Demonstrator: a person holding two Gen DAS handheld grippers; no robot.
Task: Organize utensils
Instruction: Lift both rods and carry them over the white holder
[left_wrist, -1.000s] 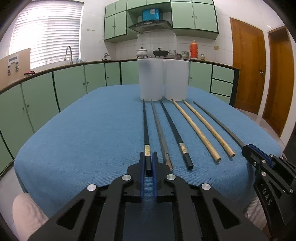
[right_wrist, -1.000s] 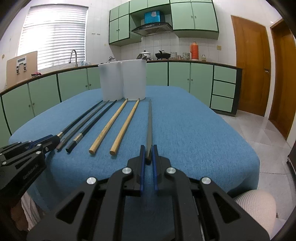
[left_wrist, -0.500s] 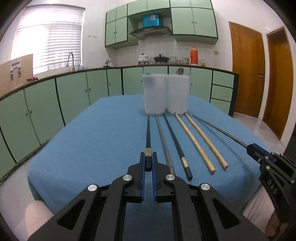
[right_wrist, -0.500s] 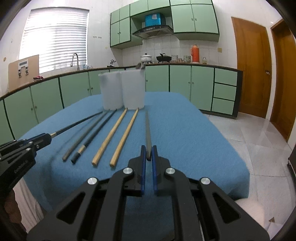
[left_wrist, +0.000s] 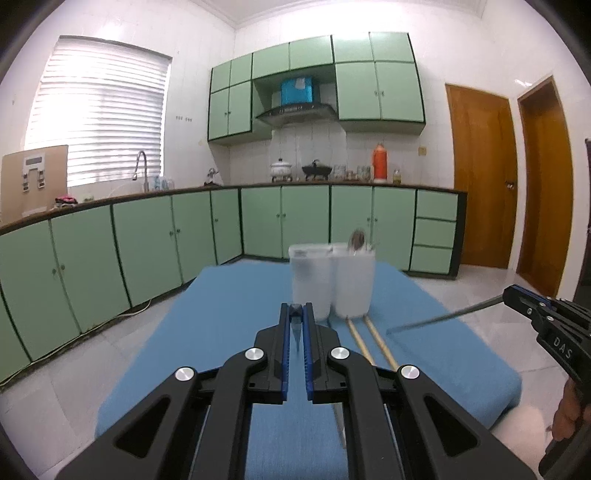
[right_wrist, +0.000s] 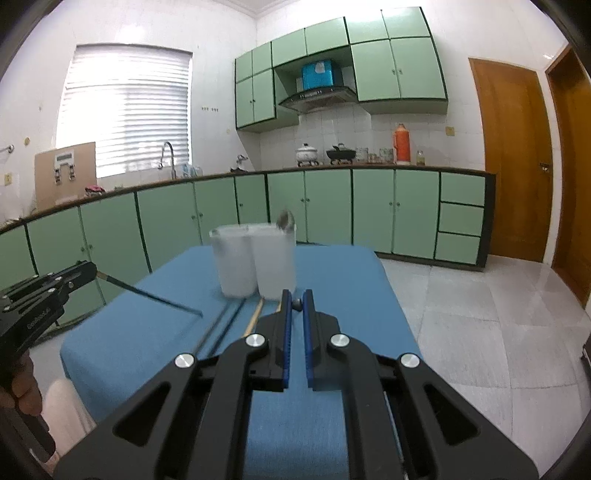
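The left tongs (left_wrist: 296, 321) clamp 1 black chopstick (right_wrist: 147, 295), lifted off the blue desk (left_wrist: 229, 317). The right tongs (right_wrist: 296, 304) pinch 1 grey chopstick (left_wrist: 443, 317) (its tip looks blurred, probably tilted down). At 12 o'clock stand 2 white cups (left_wrist: 330, 284); 2 wooden chopsticks (left_wrist: 369, 339) lie below them.

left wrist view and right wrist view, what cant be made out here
- Left wrist view: left claw grips a dark chopstick, seen end-on, so its length is hidden.
- Right wrist view: right claw grips a grey chopstick end-on, only its butt shows.
- Both views: two white cups are motion-blurred; what sticks out of the right one is unclear.
- Left wrist view: chopsticks on the blue table are partly behind the claw.
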